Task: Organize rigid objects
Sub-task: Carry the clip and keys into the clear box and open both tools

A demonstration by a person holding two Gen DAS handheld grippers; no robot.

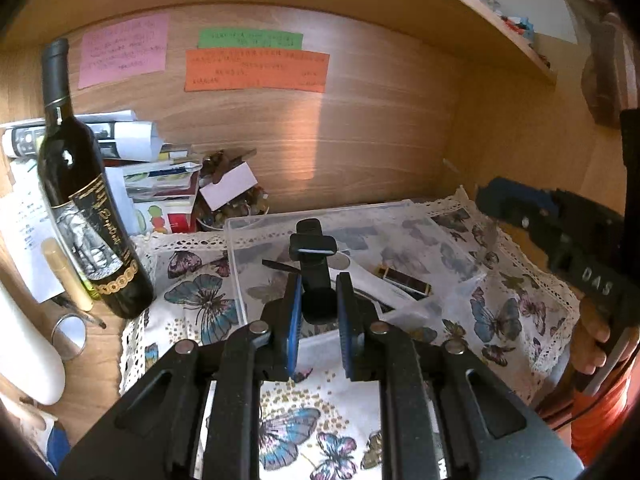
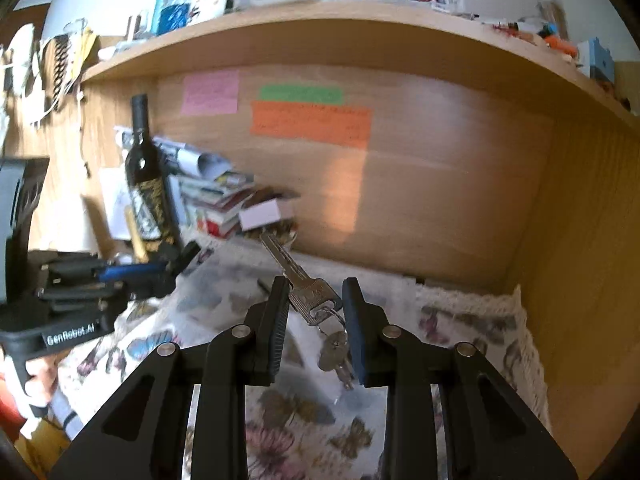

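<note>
My left gripper (image 1: pixel 319 280) is shut on a black plastic clip (image 1: pixel 312 246) with a T-shaped top, held just above the near wall of a clear plastic box (image 1: pixel 400 210). In the box lie a dark gold-tipped tube (image 1: pixel 404 280), a round disc (image 1: pixel 340 260) and a thin dark stick (image 1: pixel 280 266). My right gripper (image 2: pixel 316 286) is shut on a bunch of keys (image 2: pixel 304 284); one silver key points up and left, and the others hang from the ring below. Each gripper shows in the other's view: the right gripper (image 1: pixel 492 196) at the right, the left gripper (image 2: pixel 172 268) at the left.
A butterfly-print cloth (image 1: pixel 200 308) with a lace edge covers the desk under the box. A dark wine bottle (image 1: pixel 80 200), a pile of papers and magazines (image 1: pixel 160 176), a small round mirror (image 1: pixel 72 334) and a white rounded object (image 1: pixel 28 352) crowd the left. A wooden shelf (image 2: pixel 320 40) hangs overhead.
</note>
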